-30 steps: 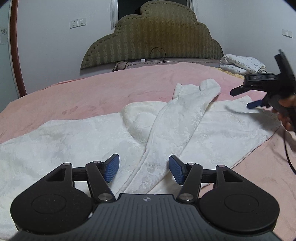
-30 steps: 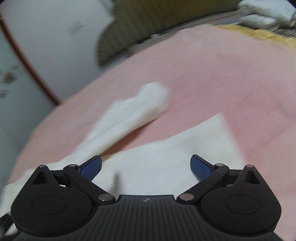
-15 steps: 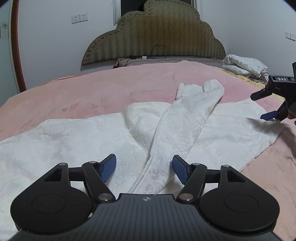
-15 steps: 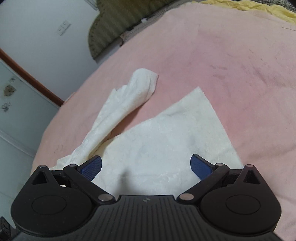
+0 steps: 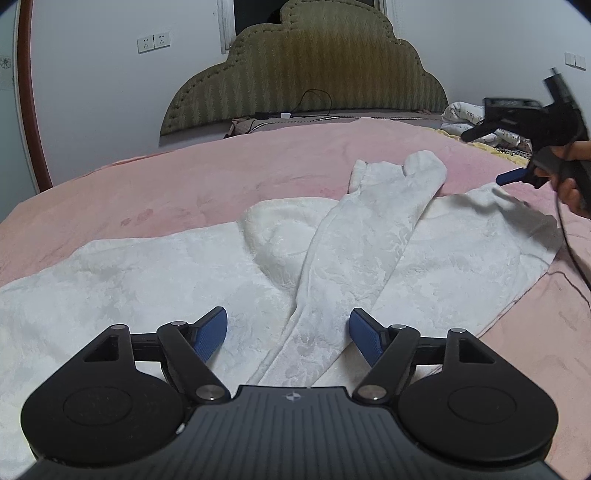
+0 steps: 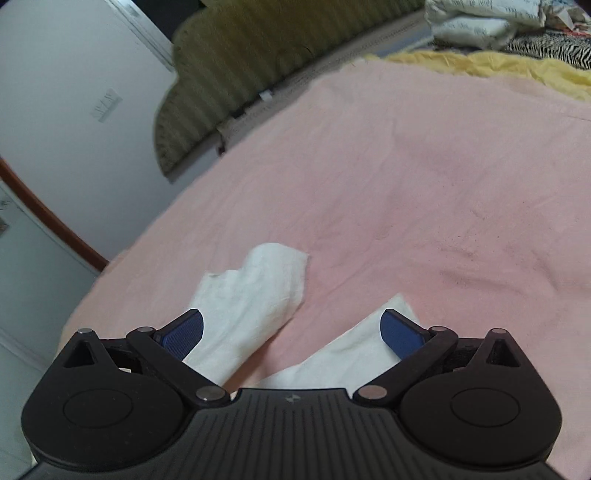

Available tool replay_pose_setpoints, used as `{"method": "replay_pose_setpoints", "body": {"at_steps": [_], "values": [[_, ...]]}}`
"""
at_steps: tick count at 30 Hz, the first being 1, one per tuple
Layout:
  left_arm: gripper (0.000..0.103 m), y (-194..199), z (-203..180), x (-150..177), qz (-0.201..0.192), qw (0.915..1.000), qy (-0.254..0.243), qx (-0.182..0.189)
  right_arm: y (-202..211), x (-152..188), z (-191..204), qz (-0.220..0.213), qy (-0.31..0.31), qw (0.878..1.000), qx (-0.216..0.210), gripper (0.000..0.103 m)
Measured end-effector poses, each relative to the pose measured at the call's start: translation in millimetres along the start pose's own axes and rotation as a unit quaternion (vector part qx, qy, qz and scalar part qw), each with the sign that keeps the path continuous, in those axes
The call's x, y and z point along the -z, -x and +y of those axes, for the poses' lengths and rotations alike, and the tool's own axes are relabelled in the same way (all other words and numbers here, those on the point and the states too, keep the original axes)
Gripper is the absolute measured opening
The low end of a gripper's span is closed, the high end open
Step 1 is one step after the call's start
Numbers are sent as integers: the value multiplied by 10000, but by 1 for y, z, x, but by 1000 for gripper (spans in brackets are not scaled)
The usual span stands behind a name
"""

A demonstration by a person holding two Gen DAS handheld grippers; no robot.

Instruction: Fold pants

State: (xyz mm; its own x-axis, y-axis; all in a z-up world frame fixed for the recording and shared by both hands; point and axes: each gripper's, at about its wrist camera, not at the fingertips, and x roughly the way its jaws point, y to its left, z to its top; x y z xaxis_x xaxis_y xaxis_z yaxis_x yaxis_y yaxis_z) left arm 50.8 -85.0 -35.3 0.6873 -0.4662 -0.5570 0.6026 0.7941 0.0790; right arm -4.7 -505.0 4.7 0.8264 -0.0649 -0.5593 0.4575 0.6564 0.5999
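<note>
White patterned pants point(image 5: 369, 236) lie spread on the pink bedcover point(image 5: 184, 177), with one leg folded slantwise over the other. My left gripper point(image 5: 288, 336) hovers low over the near part of that folded leg. Its jaws are opening, and the cloth ridge lies under the gap with no pad pressing on it. My right gripper point(image 5: 517, 162), held by a hand point(image 5: 569, 188), hangs above the far right hem. In its own view the right gripper point(image 6: 293, 334) stands open and empty over both leg ends point(image 6: 251, 295).
An olive padded headboard point(image 5: 303, 74) with a black cable stands at the far side. Folded bedding point(image 6: 480, 22) and a yellow blanket point(image 6: 480, 66) lie at the far right. A thin cable point(image 5: 576, 258) trails from the right gripper over the bed's right side.
The left jaws have spread wider. The right gripper dipped toward the right hem, then lifted away from it and rolled, so the leg ends now sit lower in its view.
</note>
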Motion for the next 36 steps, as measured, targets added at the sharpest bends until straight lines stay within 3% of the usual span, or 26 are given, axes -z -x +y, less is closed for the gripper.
{"method": "replay_pose_setpoints", "body": {"at_steps": [3,5,7,8,10,13,17,19,22,24,26,28,31,33,36], "values": [[76,-1,1,-2,0,9999,108,15,3,12,-1,448,-249,9950,-859,103],[77,-3,2,-3,-21,9998,187,2,-11,19,-3,726,-396,9907,-1077,103],[78,-3,3,-2,-6,9998,207,-9,-31,24,-9,758,-372,9926,-871,103],[78,-3,3,-2,-6,9998,221,-30,-34,24,-12,465,-158,9940,-981,102],[79,-3,3,-2,-19,9997,225,-62,-37,17,-16,-122,271,9982,-530,102],[80,-2,0,0,-50,9998,128,-119,-27,5,-24,-182,-273,9979,-550,103],[81,-3,-3,1,-46,9999,54,-106,20,9,-8,-270,335,9984,-358,103],[82,-3,-3,1,-35,9999,59,-112,39,16,-8,13,288,9982,-532,103],[83,-4,-3,0,-12,9999,59,-108,39,35,-17,937,74,9910,-956,103],[83,-3,-3,0,-16,9999,61,-121,34,47,-25,1094,172,9925,-523,103],[83,-4,-4,-1,8,9999,39,-141,33,45,-38,687,263,9960,-508,102],[83,-4,-7,-4,17,9998,-21,-176,32,32,-55,367,-396,9967,-602,103],[83,-5,-9,-8,-41,9997,-53,-220,42,14,-43,-367,-300,9973,569,103],[80,-8,-10,-8,-37,9998,-13,-180,47,9,-18,-675,73,9971,332,103],[74,-11,-15,-7,-23,9999,-147,-47,30,10,33,-588,691,9955,-276,103]]}}
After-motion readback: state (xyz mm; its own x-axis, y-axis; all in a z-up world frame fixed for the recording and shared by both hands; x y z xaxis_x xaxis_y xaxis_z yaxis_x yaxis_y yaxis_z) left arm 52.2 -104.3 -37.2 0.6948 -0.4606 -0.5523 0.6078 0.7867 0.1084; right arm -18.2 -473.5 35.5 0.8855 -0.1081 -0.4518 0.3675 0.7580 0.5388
